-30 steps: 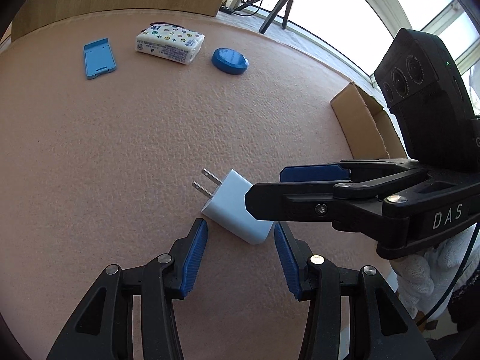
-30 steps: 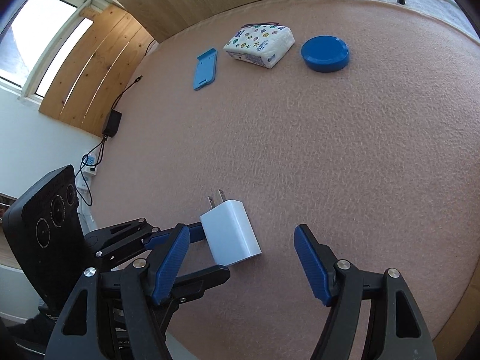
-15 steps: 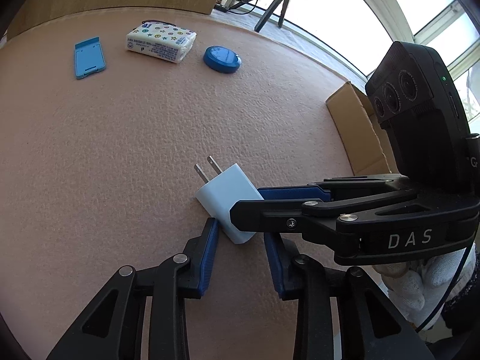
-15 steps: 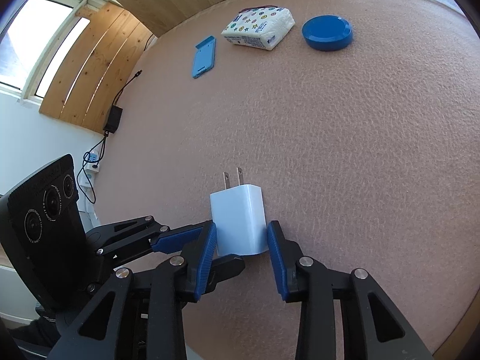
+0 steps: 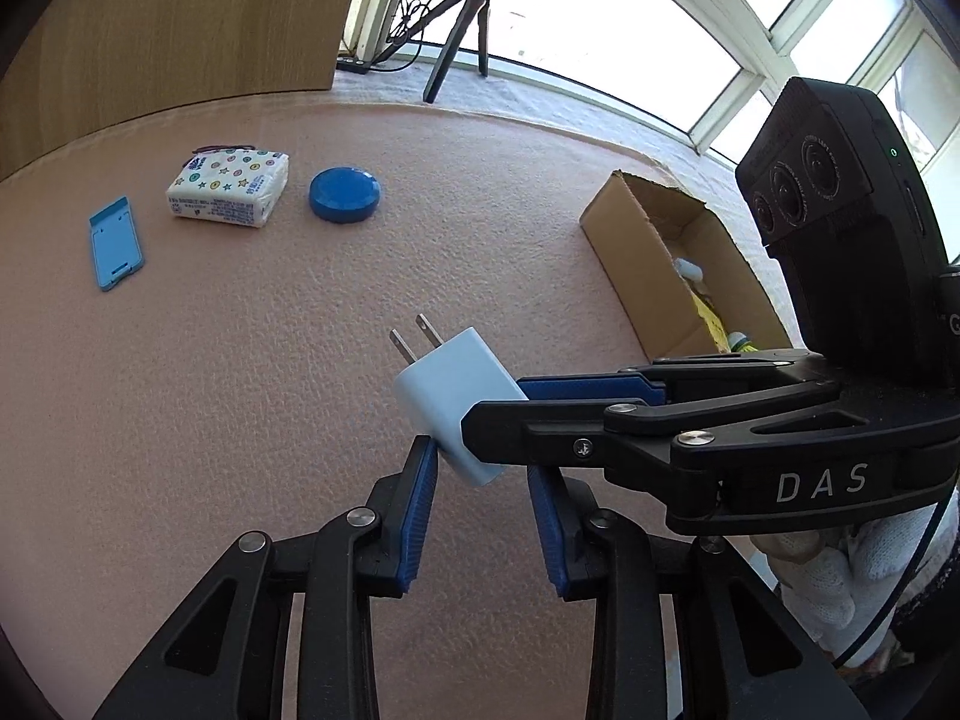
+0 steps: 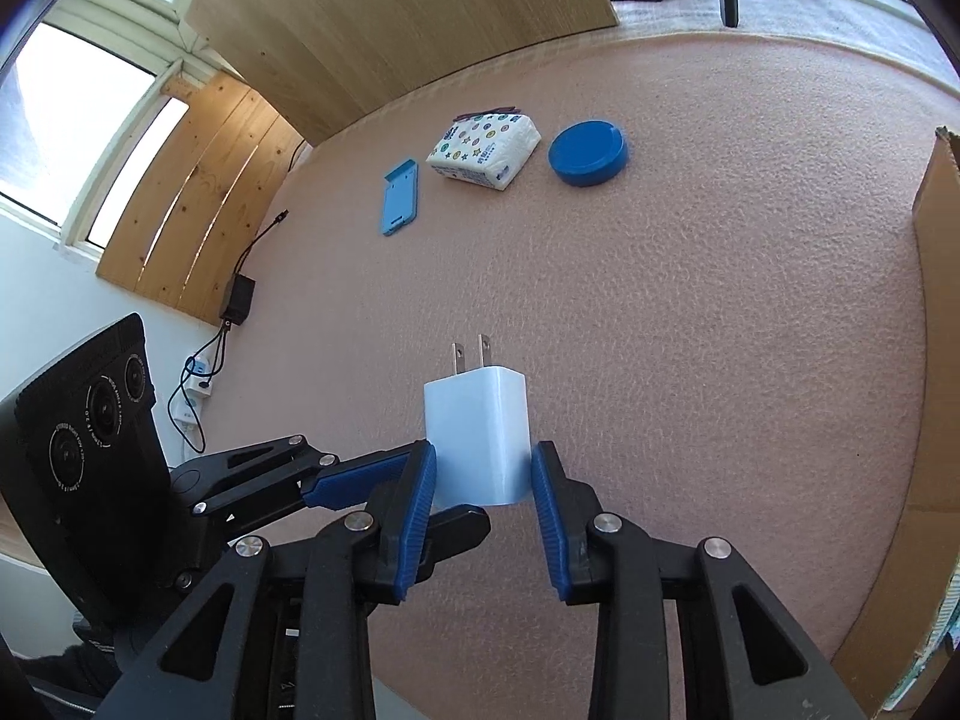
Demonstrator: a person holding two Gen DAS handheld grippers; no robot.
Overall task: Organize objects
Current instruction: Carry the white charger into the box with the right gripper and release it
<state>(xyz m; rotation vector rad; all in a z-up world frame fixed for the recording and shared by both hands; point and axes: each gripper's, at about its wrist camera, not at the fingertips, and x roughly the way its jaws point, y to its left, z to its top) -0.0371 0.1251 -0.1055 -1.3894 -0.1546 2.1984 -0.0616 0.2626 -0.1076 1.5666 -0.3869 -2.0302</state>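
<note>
Between the blue pads of both grippers sits the white charger, its two metal prongs pointing away from the holder and its body lifted clear of the pink tabletop. The right gripper has its pads pressed on the charger's two sides, a firm pinch. The left gripper has just been closing around the same block from a crossing angle; its left pad touches the charger's lower end, while the right gripper's finger hides the other contact, so it reads as a shared grip. A white-gloved hand shows behind the right tool.

Off to the right stands an open cardboard box with a few small items inside, too small to tell apart. At the far side of the table lie a blue round lid, a patterned tissue pack just beside it, and a light blue flat stand further left.
</note>
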